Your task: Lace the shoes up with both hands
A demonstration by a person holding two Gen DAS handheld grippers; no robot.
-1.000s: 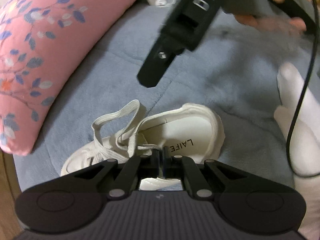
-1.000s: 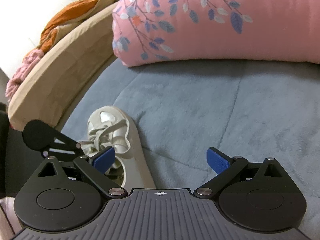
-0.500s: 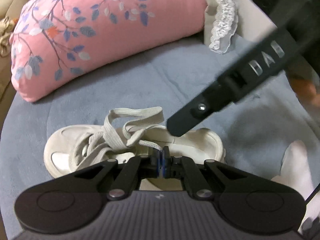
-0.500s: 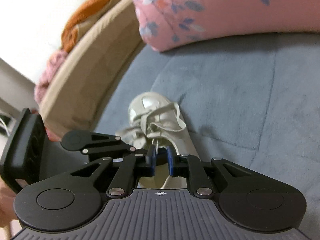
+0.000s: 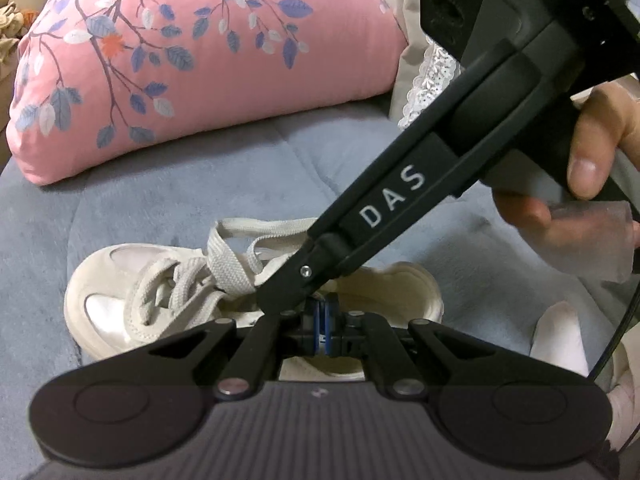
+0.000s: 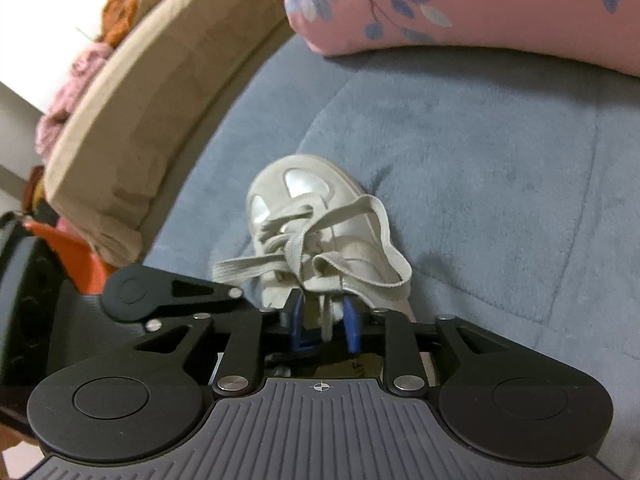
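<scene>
A cream sneaker (image 5: 104, 280) lies on its sole on the blue-grey blanket, toe to the left, with its flat shoelace (image 5: 228, 264) loosely crossed and looped. My left gripper (image 5: 322, 320) hangs over the shoe's opening with its pads pressed together. In the right wrist view a lace strand (image 6: 326, 312) runs down to those blue pads. The right gripper's finger (image 5: 380, 212) slants down from the upper right to the lace knot. My right gripper (image 6: 324, 320) straddles that strand behind the knot, its pads a little apart and not pinching. The sneaker (image 6: 300, 176) points away from it.
A pink floral pillow (image 5: 200, 60) lies behind the shoe. The blanket (image 6: 480, 160) spreads to the right. A tan padded edge (image 6: 140, 120) runs along the left. A hand (image 5: 592, 152) holds the right gripper's handle. White cloth (image 5: 560, 336) and a black cable (image 5: 624, 320) lie at the right.
The right gripper came down from above the shoe to the lace knot and narrowed from wide open to a small gap around a strand. The left gripper stayed shut over the shoe's opening.
</scene>
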